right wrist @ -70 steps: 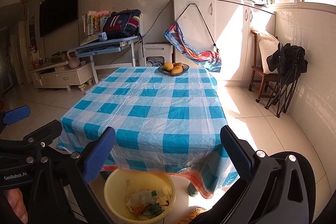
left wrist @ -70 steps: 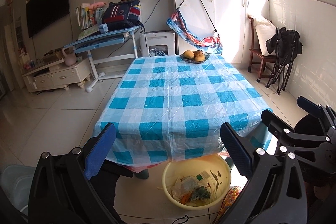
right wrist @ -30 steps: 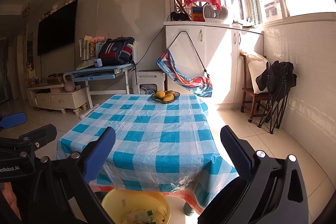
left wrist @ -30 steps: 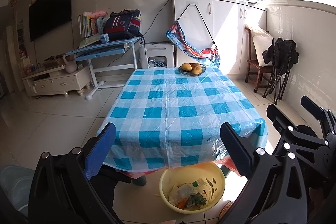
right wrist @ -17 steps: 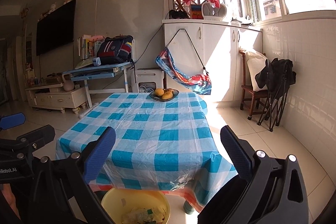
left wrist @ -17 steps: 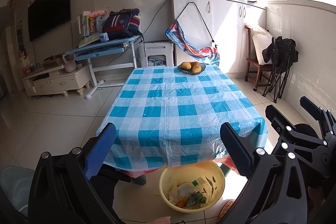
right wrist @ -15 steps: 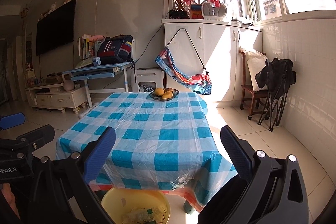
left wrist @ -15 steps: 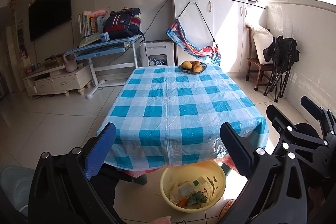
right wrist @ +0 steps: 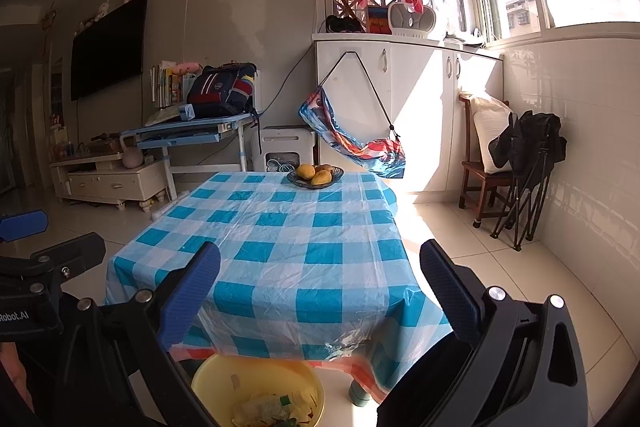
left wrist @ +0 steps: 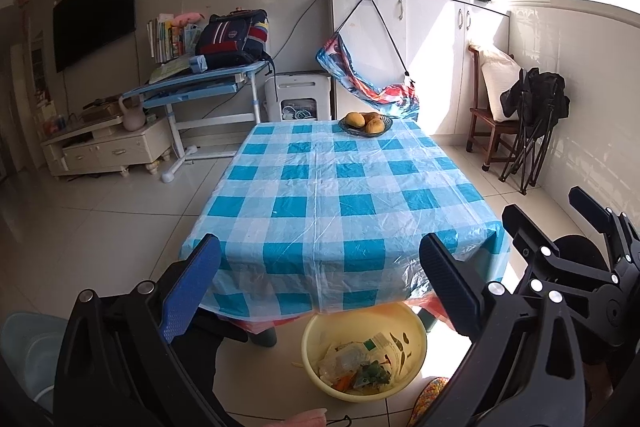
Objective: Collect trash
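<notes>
A yellow basin (left wrist: 412,331) holding mixed trash (left wrist: 356,367) stands on the floor at the near edge of a table with a blue-and-white checked cloth (left wrist: 340,187). The basin also shows in the right wrist view (right wrist: 224,379). My left gripper (left wrist: 320,283) is open and empty, held above the basin in front of the table. My right gripper (right wrist: 320,287) is open and empty, beside the left one. The right gripper shows at the right edge of the left wrist view (left wrist: 592,247).
A dish of yellow fruit (left wrist: 365,123) sits at the table's far end. A blue desk (left wrist: 192,87), a low TV cabinet (left wrist: 108,147), a white appliance (left wrist: 298,101), a wooden chair (left wrist: 488,123) and a folded black chair (left wrist: 532,123) stand around.
Both grippers have lifted and drawn back a little from the table; the right wrist view now looks higher. Both stay open and empty.
</notes>
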`<state>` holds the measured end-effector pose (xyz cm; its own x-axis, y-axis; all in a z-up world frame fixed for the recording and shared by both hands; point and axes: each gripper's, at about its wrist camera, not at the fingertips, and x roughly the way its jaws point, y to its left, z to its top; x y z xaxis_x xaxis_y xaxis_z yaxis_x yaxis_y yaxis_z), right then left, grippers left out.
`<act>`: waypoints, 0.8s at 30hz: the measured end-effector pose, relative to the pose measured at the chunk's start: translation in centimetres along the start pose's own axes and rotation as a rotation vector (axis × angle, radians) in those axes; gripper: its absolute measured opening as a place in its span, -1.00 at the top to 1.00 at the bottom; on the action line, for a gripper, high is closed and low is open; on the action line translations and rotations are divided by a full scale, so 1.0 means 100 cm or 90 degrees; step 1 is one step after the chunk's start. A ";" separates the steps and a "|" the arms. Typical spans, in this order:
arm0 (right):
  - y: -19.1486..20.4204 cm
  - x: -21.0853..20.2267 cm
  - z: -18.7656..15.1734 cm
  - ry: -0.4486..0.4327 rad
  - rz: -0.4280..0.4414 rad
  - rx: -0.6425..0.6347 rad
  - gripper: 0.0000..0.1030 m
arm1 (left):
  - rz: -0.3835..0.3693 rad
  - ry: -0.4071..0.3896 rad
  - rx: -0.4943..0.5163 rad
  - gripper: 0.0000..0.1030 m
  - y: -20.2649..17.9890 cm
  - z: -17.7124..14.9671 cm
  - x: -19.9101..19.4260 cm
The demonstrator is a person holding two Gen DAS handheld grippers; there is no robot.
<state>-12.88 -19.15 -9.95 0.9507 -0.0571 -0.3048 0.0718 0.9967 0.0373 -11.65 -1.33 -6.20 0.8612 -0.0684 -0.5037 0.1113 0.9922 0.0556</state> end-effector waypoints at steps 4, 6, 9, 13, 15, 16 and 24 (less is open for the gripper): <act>0.000 0.000 0.000 0.000 0.000 0.000 -0.85 | 0.001 0.000 0.000 -0.87 0.000 0.000 0.000; 0.000 0.000 0.000 0.000 0.000 -0.001 -0.85 | 0.004 -0.001 0.000 -0.87 0.000 0.000 0.000; 0.001 0.001 -0.003 0.003 0.002 -0.003 -0.85 | 0.017 -0.003 0.002 -0.87 0.000 -0.001 0.000; 0.001 0.002 -0.005 0.006 0.004 -0.004 -0.85 | 0.023 -0.001 0.014 -0.87 -0.001 0.000 0.000; 0.000 0.003 -0.005 0.007 0.004 -0.005 -0.85 | 0.020 0.001 0.013 -0.87 -0.002 0.000 0.000; 0.000 0.003 -0.006 0.007 0.005 -0.005 -0.85 | 0.019 0.003 0.015 -0.87 -0.002 0.000 0.000; 0.000 0.003 -0.006 0.008 0.005 -0.004 -0.85 | 0.019 0.013 0.006 -0.87 0.003 -0.002 0.004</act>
<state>-12.79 -19.10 -10.65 0.9476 -0.0490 -0.3158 0.0627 0.9975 0.0334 -11.37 -1.08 -6.58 0.8539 -0.0370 -0.5192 0.0911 0.9927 0.0791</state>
